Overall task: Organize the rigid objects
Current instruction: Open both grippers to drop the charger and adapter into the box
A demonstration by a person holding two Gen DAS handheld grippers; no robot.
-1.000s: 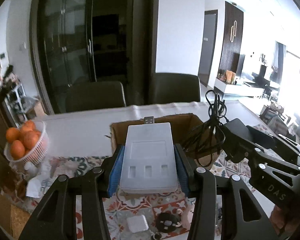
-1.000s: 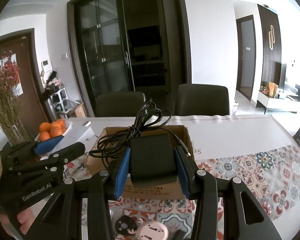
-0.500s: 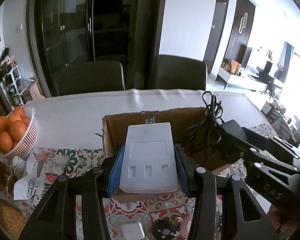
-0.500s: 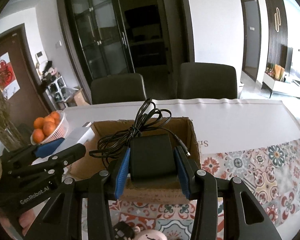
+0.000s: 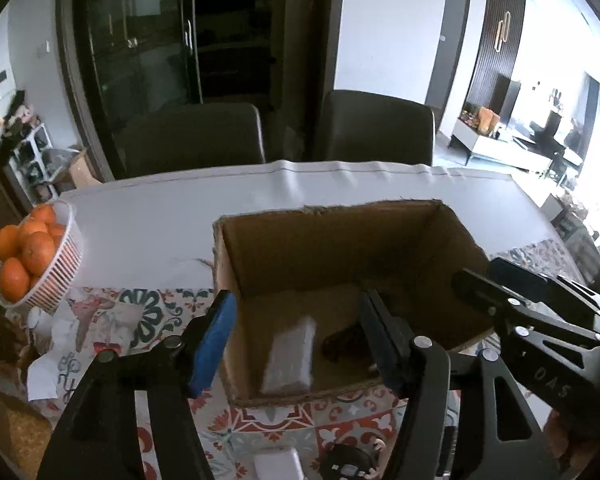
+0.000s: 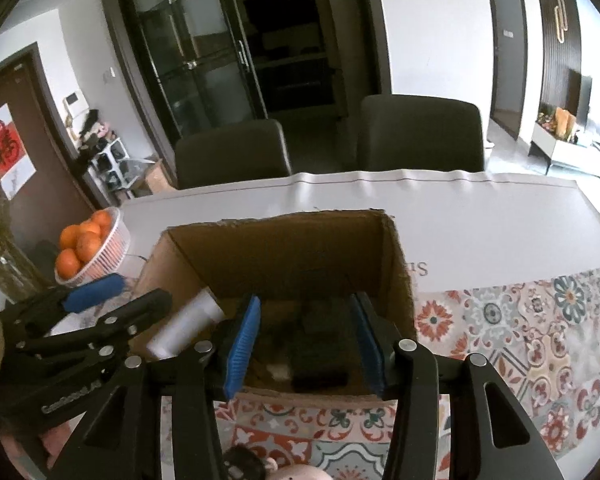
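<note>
An open cardboard box (image 5: 340, 240) (image 6: 284, 248) stands on the table. Inside it lie a white flat device (image 5: 290, 356) (image 6: 186, 326) and a black power adapter with its cable (image 6: 320, 344) (image 5: 342, 346). My left gripper (image 5: 296, 336) is open and empty, over the box's near edge. My right gripper (image 6: 306, 336) is open and empty, above the black adapter. Each gripper shows in the other's view, the right one in the left wrist view (image 5: 532, 312), the left one in the right wrist view (image 6: 80, 320).
A white basket of oranges (image 5: 40, 256) (image 6: 92, 248) stands at the table's left. Crumpled white paper (image 5: 56, 344) lies below it. Small chargers and plugs (image 5: 278, 464) (image 6: 244, 460) lie on the patterned cloth in front of the box. Two dark chairs (image 5: 376, 128) stand behind the table.
Both grippers opened and let go. The white device and the black adapter with cable dropped into the box. Both cameras moved closer over the box.
</note>
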